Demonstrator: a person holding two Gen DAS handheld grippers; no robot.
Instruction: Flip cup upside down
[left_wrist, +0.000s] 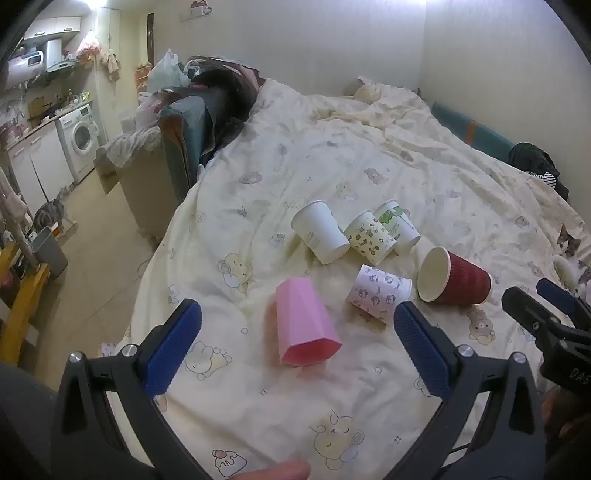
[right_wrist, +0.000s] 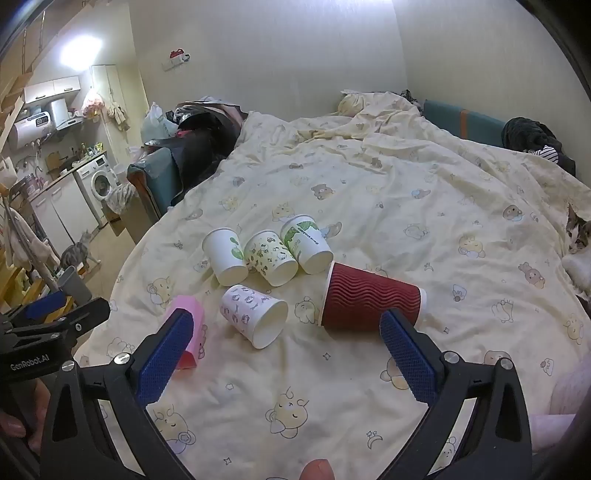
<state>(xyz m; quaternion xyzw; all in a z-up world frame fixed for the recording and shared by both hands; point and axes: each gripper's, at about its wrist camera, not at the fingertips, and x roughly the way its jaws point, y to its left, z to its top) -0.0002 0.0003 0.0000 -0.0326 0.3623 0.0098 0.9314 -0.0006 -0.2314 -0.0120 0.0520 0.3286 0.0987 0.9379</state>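
Several cups lie on their sides on the bed's cartoon-print quilt (left_wrist: 332, 155). A pink plastic cup (left_wrist: 306, 325) lies between my left gripper's open fingers, a little ahead of them; it also shows in the right wrist view (right_wrist: 192, 325). A dark red ribbed cup (right_wrist: 369, 301) lies just ahead of my right gripper (right_wrist: 291, 328), which is open and empty. A white cup with purple prints (right_wrist: 255, 314) lies between the two. Three more paper cups (right_wrist: 266, 251) lie in a row behind. My left gripper (left_wrist: 295, 317) is open and empty.
A cat (right_wrist: 578, 236) lies at the bed's right edge. A second cat (right_wrist: 75, 253) stands on the floor by the white cabinets and washing machine (right_wrist: 98, 181). A grey bin (left_wrist: 50, 251) and a yellow frame stand at the left. Clothes pile at the bed's far left.
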